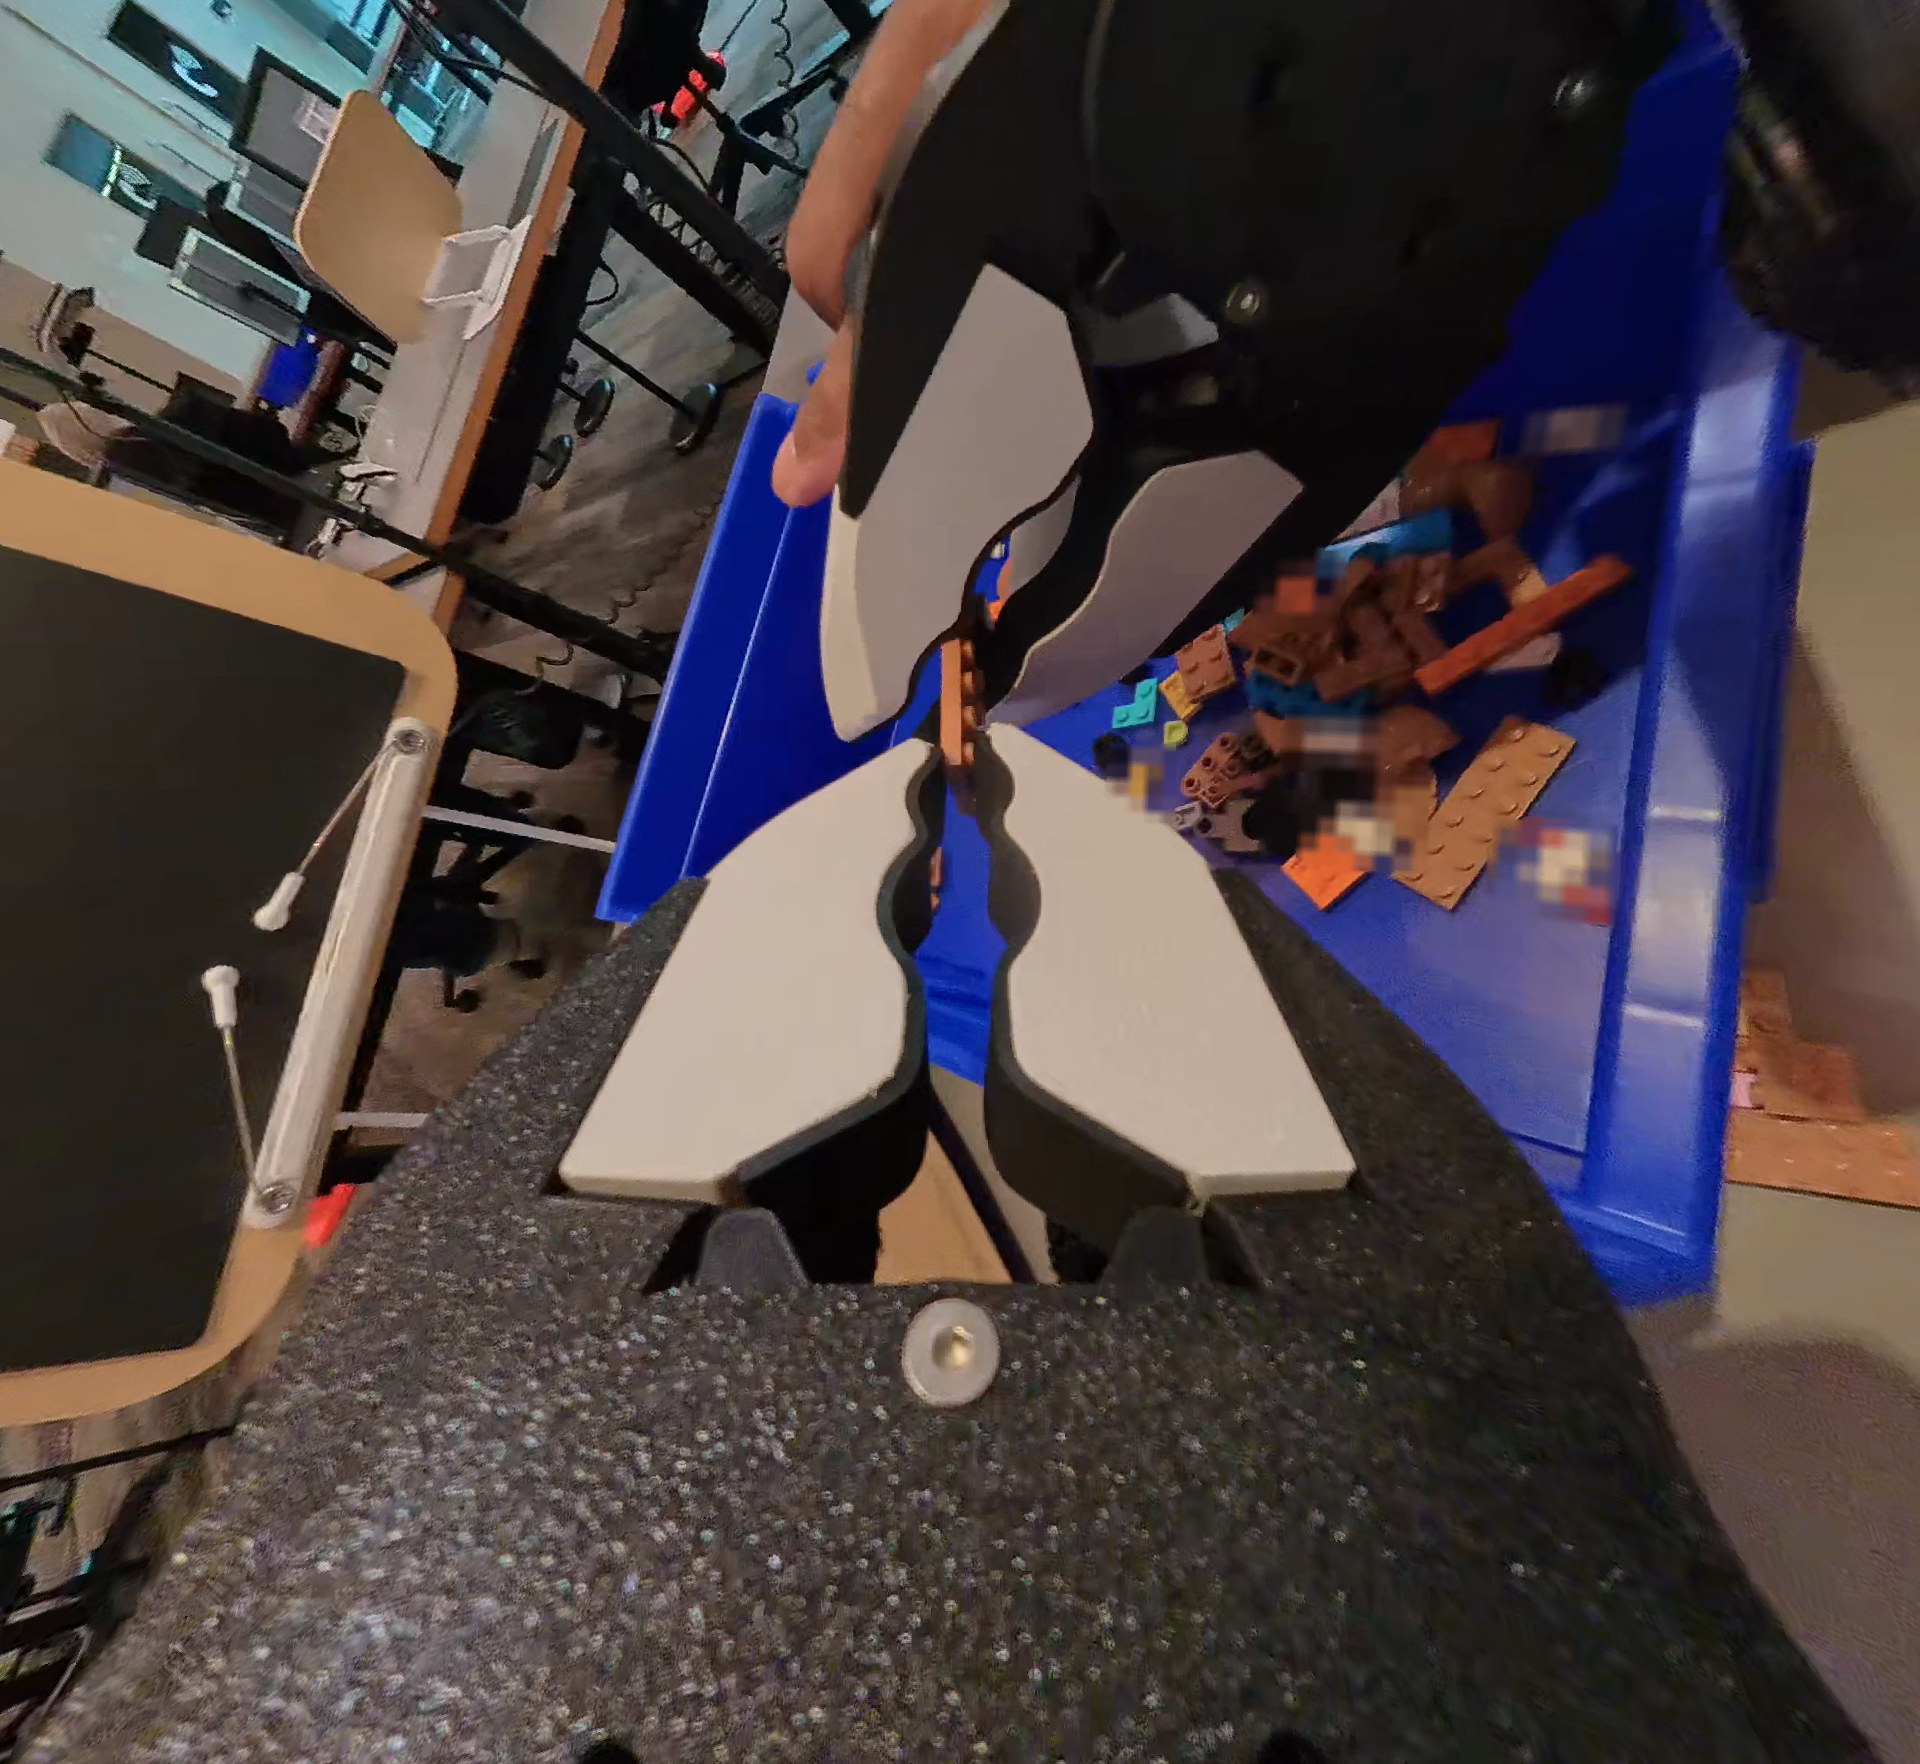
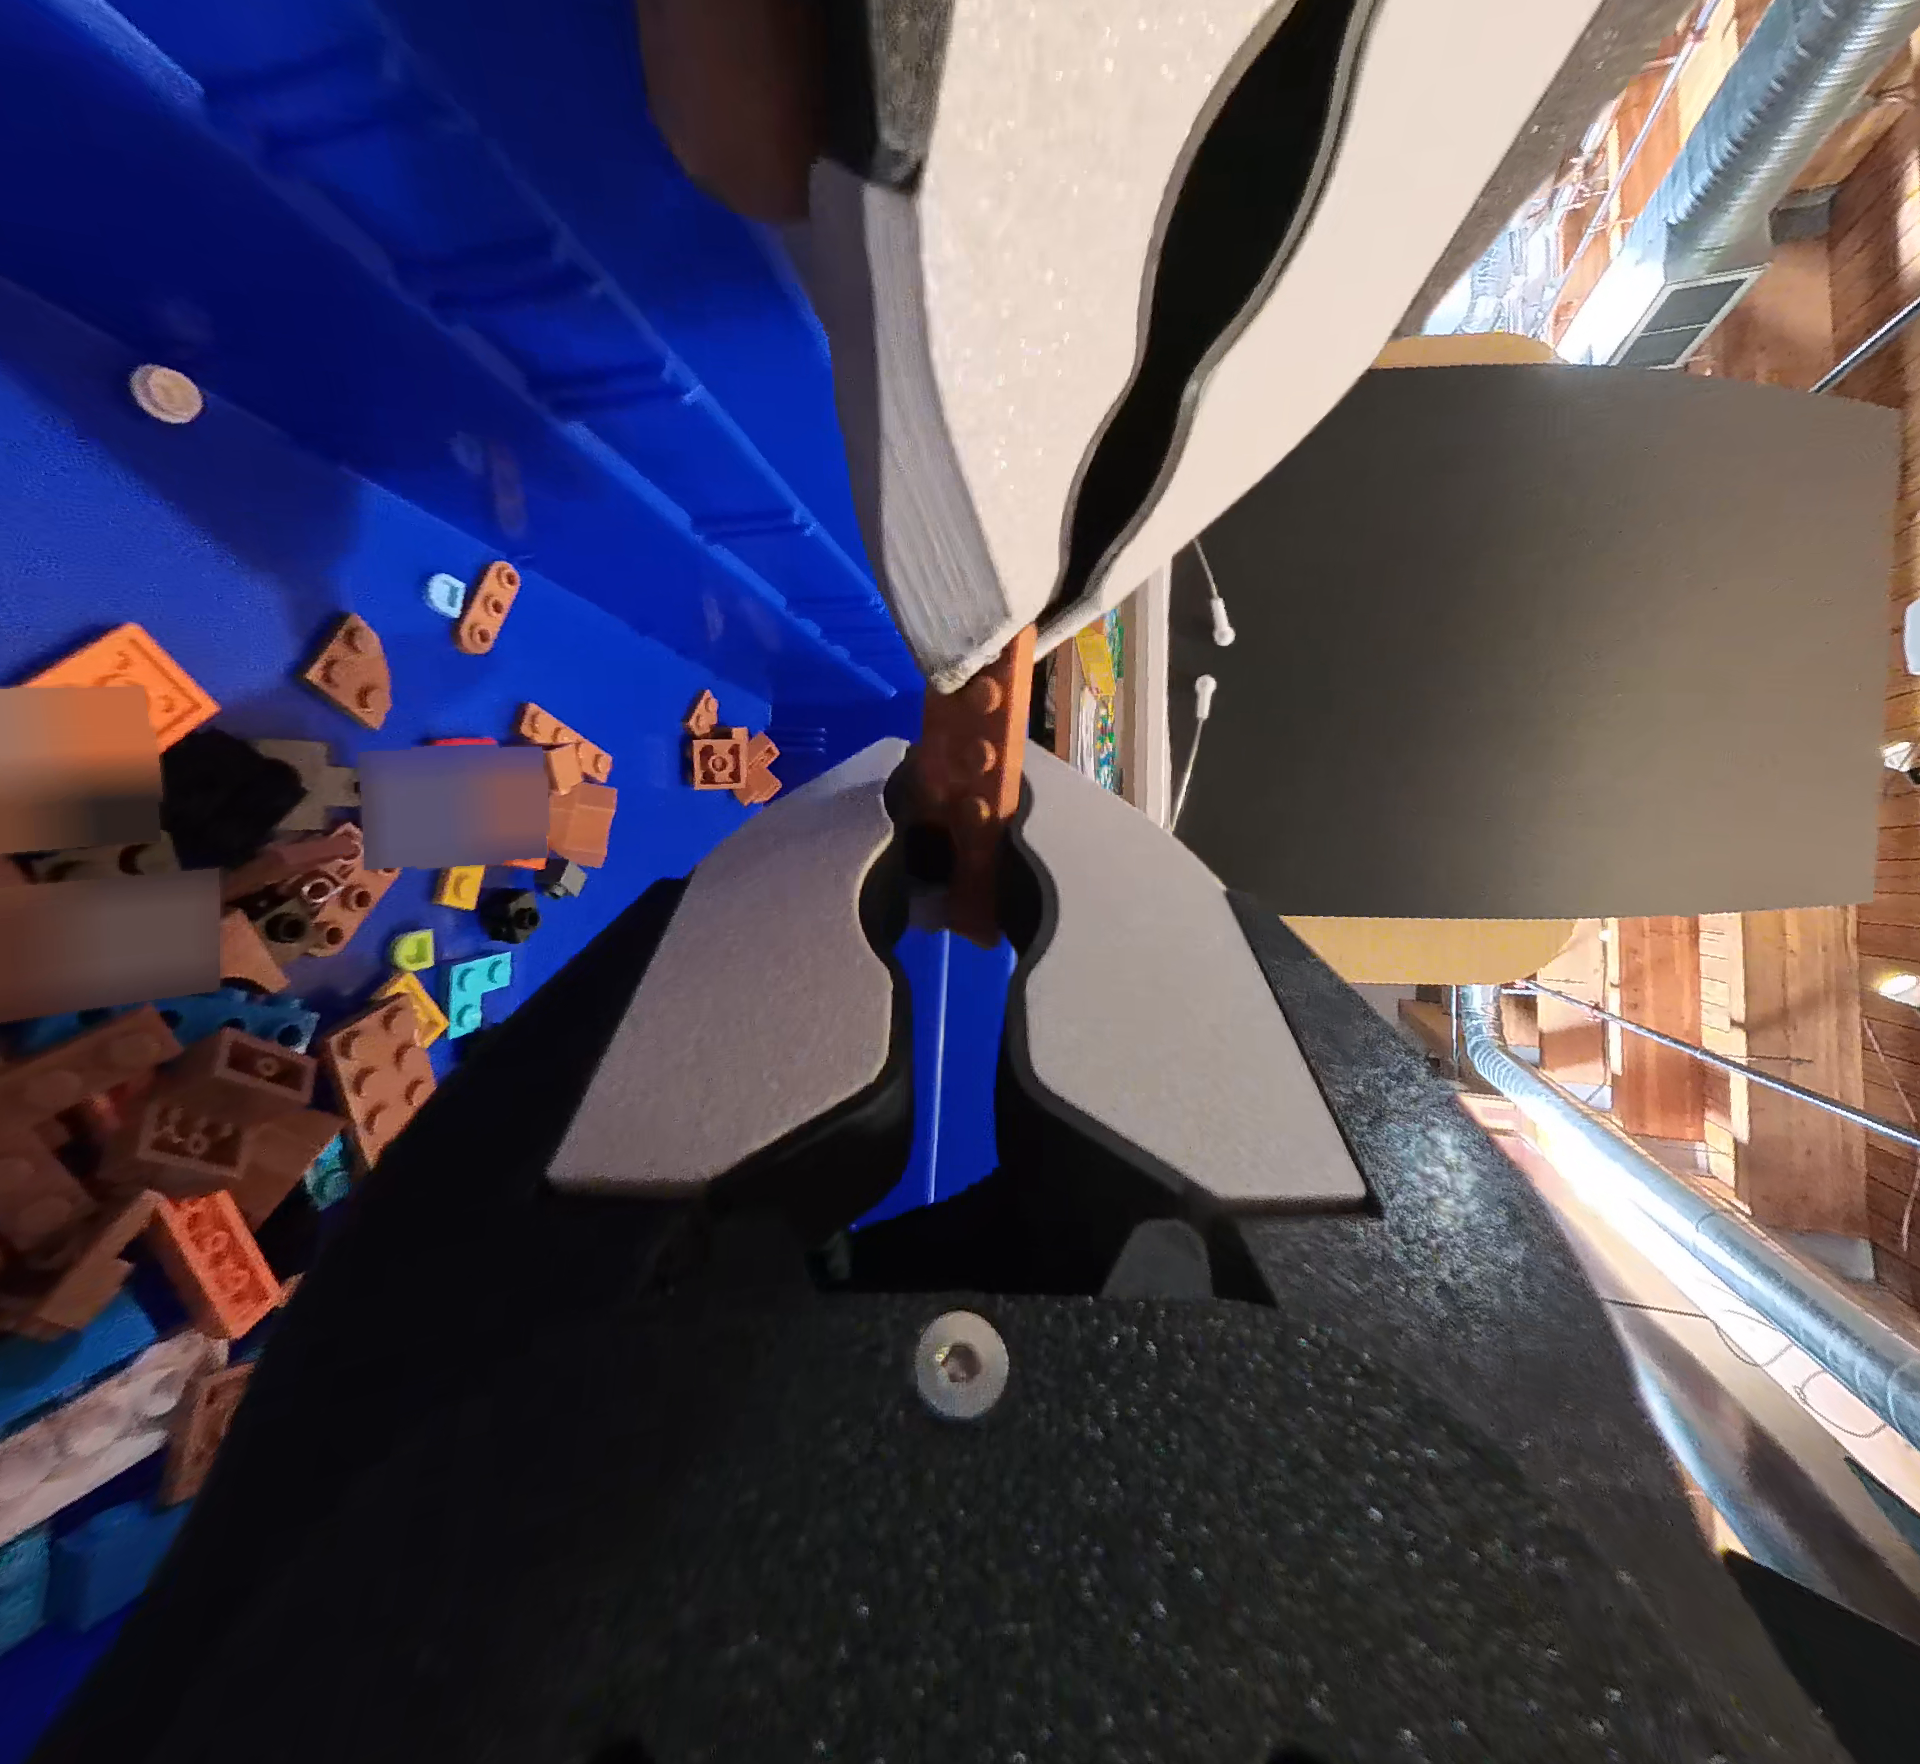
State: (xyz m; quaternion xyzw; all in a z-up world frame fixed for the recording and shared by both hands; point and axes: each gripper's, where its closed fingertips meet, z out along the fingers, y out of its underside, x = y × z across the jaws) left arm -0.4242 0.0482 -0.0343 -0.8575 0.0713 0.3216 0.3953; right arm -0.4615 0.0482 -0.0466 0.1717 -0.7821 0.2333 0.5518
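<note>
Left wrist view: left gripper clamped on one end of brown studded strip | right gripper clamped on other end | strip suspended over blue bin | loose bricks on bin floor.

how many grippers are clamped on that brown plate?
2. The left gripper grips one end of the brown studded plate; the right gripper grips the other end, tips nearly meeting above the blue bin.

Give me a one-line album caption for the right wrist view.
Two claws pinch one brown studded strip above a blue bin of loose bricks.
</note>
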